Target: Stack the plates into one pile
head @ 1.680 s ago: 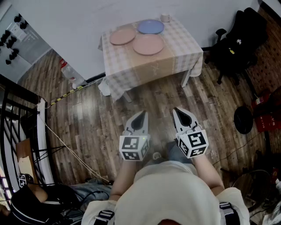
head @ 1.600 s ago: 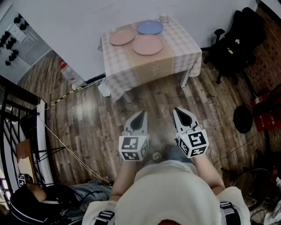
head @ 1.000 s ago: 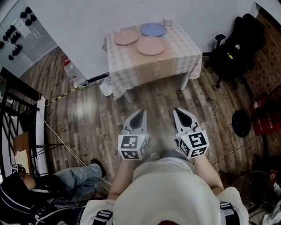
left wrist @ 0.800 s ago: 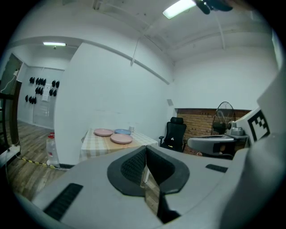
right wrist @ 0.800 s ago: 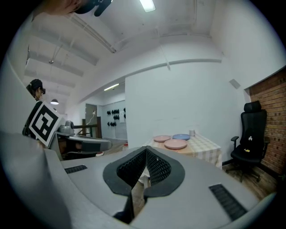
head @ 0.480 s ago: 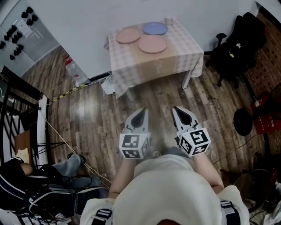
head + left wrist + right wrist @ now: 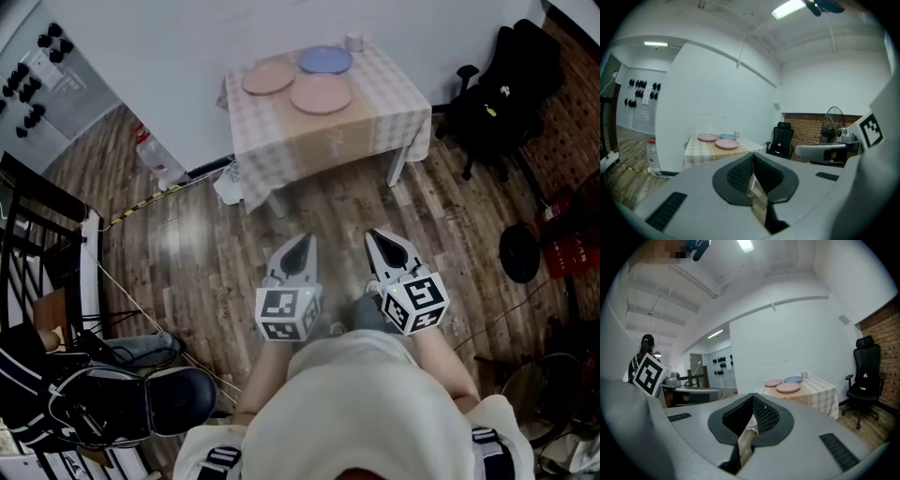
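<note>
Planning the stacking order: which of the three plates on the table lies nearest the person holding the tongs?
The right-hand pink plate: it sits foremost, while the other pink plate and the blue plate lie farther back.

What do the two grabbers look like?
The left gripper and right gripper are pale grey wedges tapering to a point, with black ribbed pads. Each carries a white cube with black square markers. The person wears a pale top.
</note>
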The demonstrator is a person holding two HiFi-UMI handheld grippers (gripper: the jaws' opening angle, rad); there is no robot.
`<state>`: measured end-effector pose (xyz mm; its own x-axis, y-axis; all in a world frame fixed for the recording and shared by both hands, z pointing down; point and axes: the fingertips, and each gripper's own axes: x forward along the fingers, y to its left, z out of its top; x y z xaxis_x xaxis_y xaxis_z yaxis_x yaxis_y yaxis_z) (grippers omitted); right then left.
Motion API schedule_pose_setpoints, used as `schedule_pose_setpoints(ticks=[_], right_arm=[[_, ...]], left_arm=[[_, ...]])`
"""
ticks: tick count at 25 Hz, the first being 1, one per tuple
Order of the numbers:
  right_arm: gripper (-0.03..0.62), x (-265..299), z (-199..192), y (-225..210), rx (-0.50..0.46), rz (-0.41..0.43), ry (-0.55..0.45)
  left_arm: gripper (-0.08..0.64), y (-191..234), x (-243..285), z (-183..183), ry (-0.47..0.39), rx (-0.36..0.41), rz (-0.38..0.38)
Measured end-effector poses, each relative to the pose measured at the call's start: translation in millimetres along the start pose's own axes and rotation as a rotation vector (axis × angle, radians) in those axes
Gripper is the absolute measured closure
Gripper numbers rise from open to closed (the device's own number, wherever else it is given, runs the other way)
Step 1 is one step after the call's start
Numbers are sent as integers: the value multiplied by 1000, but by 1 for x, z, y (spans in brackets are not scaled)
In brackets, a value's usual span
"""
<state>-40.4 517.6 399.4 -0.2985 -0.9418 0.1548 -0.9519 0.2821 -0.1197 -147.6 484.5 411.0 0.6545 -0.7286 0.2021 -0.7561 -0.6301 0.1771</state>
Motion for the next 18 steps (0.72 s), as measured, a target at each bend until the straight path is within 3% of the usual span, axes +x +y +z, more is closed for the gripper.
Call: schedule_pose_setpoints(ticks=[9, 18], right_arm=[[592, 31, -5, -23, 18, 49, 24], [592, 108, 15, -62, -7, 138, 34]], left_arm=[[557, 15, 33, 0, 1, -32, 50], [557, 58, 95, 20, -12, -77, 144]])
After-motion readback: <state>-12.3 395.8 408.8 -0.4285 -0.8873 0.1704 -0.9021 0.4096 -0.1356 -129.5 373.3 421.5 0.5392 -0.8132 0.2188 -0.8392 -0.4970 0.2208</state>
